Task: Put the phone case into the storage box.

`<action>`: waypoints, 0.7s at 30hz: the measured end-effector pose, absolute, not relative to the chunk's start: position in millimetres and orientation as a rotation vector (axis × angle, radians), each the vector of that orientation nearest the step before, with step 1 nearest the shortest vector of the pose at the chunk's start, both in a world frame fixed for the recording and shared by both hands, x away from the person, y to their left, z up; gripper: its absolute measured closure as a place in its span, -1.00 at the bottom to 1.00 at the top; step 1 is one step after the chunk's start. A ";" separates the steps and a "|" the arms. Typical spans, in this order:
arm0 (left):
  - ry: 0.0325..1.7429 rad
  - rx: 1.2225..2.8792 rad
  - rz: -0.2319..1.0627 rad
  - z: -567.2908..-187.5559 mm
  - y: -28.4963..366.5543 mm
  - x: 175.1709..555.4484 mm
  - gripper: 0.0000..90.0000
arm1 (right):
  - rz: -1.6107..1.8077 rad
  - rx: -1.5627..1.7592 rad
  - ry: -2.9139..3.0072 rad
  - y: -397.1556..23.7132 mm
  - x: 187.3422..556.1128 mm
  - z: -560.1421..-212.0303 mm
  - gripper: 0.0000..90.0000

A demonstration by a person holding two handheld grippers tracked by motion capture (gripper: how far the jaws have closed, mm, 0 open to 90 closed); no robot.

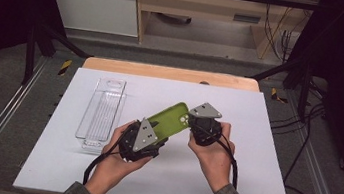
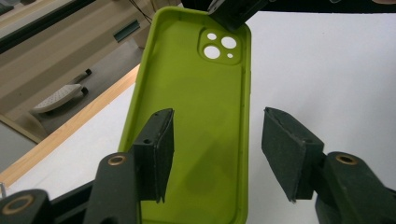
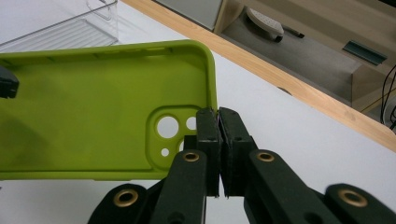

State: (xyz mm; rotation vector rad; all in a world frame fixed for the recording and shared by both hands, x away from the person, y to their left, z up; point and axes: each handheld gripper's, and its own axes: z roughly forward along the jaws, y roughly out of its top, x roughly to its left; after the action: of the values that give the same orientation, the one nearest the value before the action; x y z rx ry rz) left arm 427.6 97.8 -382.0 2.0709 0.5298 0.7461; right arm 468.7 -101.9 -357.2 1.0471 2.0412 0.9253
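Right hand-held gripper (image 3: 218, 122) pinches the case's (image 1: 171, 119) camera end at centre frame, long axis running lower-left between the left hand-held gripper's (image 2: 215, 149) half-open jaws.

Green phone case (image 2: 196, 116) looked like matt, smooth silicone or soft plastic. Gripper pads (image 2: 285, 149) were rough black foam-like material with brass-coloured rivets. Tray (image 1: 102, 113) was clear glossy ribbed plastic. Table sheet (image 1: 265, 139) was matt white; table edge (image 1: 168, 73) wood.
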 end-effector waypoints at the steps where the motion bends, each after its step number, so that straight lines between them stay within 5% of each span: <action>1: 0.528 2.075 0.746 -381.8 97.3 427.7 -0.01 | 0.926 1.042 2.040 -101.7 468.8 -357.0 0.95; 21: 0.517 2.075 0.770 -377.6 91.0 430.0 0.08 | 0.956 1.018 1.999 -99.8 463.7 -353.8 0.95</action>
State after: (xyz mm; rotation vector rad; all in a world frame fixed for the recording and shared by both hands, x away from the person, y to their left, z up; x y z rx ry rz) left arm 430.0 91.0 -377.6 2.0750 0.5166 0.7696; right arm 463.7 -99.8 -353.8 1.0183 1.9989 0.9562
